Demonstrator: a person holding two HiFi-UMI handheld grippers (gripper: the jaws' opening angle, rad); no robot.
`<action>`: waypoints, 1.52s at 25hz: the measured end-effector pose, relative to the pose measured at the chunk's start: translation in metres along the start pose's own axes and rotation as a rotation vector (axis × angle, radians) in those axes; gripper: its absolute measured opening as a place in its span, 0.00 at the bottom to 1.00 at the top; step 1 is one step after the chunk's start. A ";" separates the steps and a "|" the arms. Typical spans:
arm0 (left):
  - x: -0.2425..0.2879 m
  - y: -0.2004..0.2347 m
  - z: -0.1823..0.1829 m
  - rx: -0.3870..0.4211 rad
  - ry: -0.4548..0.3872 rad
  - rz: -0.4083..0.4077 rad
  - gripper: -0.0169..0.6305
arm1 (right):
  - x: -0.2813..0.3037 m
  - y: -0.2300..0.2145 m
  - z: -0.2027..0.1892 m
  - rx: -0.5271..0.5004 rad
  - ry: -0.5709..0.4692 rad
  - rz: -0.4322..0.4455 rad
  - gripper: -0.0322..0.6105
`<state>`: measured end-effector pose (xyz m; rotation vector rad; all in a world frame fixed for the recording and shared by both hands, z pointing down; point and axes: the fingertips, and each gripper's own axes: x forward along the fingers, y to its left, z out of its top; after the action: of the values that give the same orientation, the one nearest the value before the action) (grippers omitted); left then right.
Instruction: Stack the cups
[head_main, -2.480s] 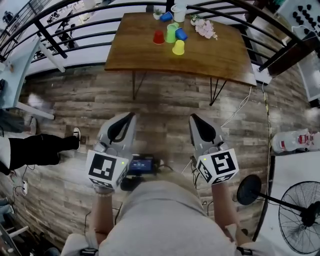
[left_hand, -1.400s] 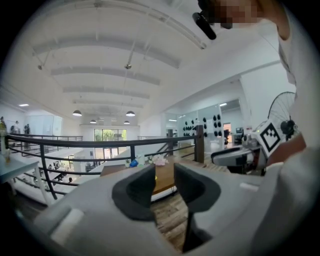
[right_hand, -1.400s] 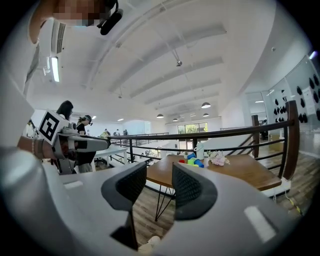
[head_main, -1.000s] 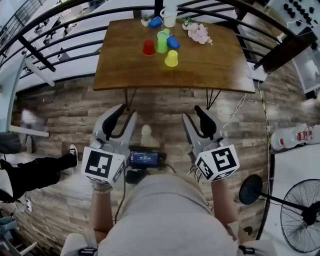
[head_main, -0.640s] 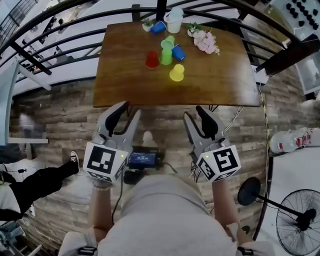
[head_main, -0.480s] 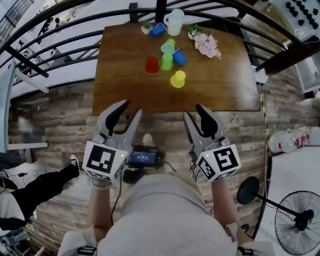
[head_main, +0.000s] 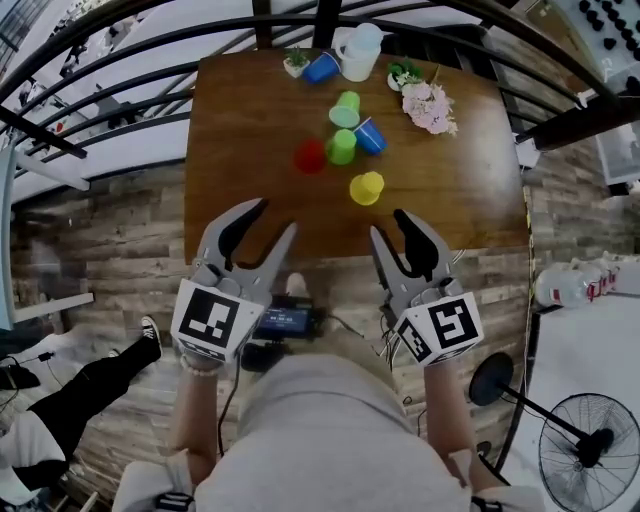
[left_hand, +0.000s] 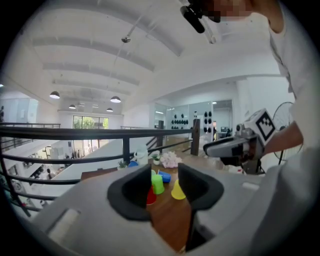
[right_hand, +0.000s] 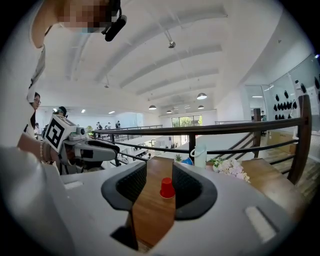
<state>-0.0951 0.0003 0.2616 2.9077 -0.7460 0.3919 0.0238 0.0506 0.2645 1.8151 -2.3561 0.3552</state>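
Several plastic cups stand on the wooden table (head_main: 230, 190): a red cup (head_main: 310, 156), a green cup (head_main: 342, 147), a light green cup (head_main: 346, 110), a yellow cup (head_main: 367, 188) and a blue cup (head_main: 369, 136) on its side. Another blue cup (head_main: 321, 68) lies at the back. My left gripper (head_main: 275, 218) hovers over the table's near edge, its jaws opening with nothing between them. Beside it my right gripper (head_main: 390, 224) is open and empty. In the left gripper view the red cup (left_hand: 151, 196), green cup (left_hand: 158, 184) and yellow cup (left_hand: 178, 190) show far ahead. The right gripper view frames the red cup (right_hand: 167, 188).
A white jug (head_main: 360, 52), a small plant (head_main: 295, 62) and a bunch of pink flowers (head_main: 430, 105) sit at the table's back. A black railing (head_main: 120, 110) runs behind and beside the table. A standing fan (head_main: 585, 450) is at the lower right, and a person's leg (head_main: 70, 390) at the left.
The table has come closer, and both grippers now reach over its near edge. My left gripper's jaws have spread wider. The cups have not moved on the table.
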 end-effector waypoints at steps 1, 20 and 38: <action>0.002 0.003 -0.003 0.006 0.003 -0.001 0.27 | 0.003 0.001 -0.003 -0.006 0.009 0.006 0.28; 0.080 0.049 -0.039 0.023 0.045 -0.013 0.37 | 0.054 -0.030 -0.024 -0.041 0.072 0.062 0.28; 0.173 0.074 -0.129 -0.001 0.241 0.000 0.46 | 0.069 -0.071 -0.065 0.010 0.151 0.080 0.28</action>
<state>-0.0132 -0.1214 0.4369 2.7890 -0.7074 0.7257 0.0727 -0.0128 0.3512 1.6390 -2.3315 0.4969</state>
